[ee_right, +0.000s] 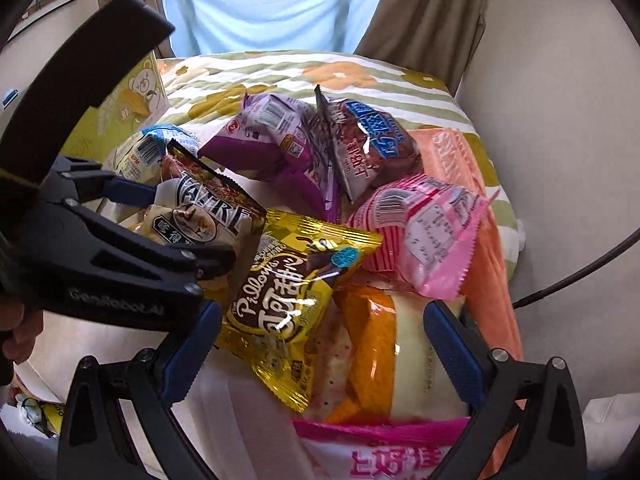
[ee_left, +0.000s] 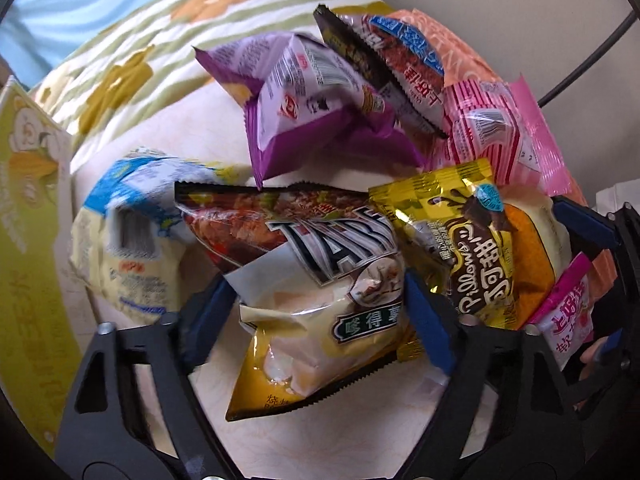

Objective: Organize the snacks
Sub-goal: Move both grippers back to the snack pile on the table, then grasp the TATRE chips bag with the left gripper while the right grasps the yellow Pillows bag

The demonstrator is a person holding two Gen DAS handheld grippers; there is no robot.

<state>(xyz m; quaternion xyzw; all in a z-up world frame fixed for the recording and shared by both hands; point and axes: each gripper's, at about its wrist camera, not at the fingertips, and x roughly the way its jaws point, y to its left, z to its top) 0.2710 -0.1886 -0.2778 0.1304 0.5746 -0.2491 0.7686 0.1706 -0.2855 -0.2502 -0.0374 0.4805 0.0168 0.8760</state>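
- Your left gripper [ee_left: 320, 304] has its blue pads either side of the brown-and-cream chip bag [ee_left: 316, 280]; the pads press against the bag's sides, so the jaws are closed on it.
- From the right wrist view, that same left gripper [ee_right: 188, 232] comes in from the left edge with the chip bag [ee_right: 204, 216] pinched between its fingers.
- Your right gripper [ee_right: 320, 352] stands wide, one blue pad to each side of the orange-and-white packet [ee_right: 384, 352]; neither pad visibly presses it.
- The gold Pillows bag [ee_right: 288, 308] lies tilted between the two grippers, overlapping the orange-and-white packet's left side and just beside the chip bag.
- In the left wrist view, the gold Pillows bag [ee_left: 460, 248] sits just right of the chip bag, with your right gripper's blue finger [ee_left: 584, 220] at the far right edge.
- The purple bag [ee_right: 272, 144] and the dark bag with a blue label [ee_right: 364, 140] lean together at the back of the heap.
- The pink striped bag [ee_right: 420, 236] rests on top of the heap's right side, over a salmon-coloured pack [ee_right: 480, 248].
- A pale bag with blue print [ee_left: 128, 240] lies at the heap's left, near a yellow box [ee_left: 28, 240].
- A pink-and-white bag [ee_right: 384, 452] lies closest to you, below the right gripper.
- The whole heap sits on a white surface [ee_left: 332, 440] in front of a floral striped cushion [ee_right: 280, 76].
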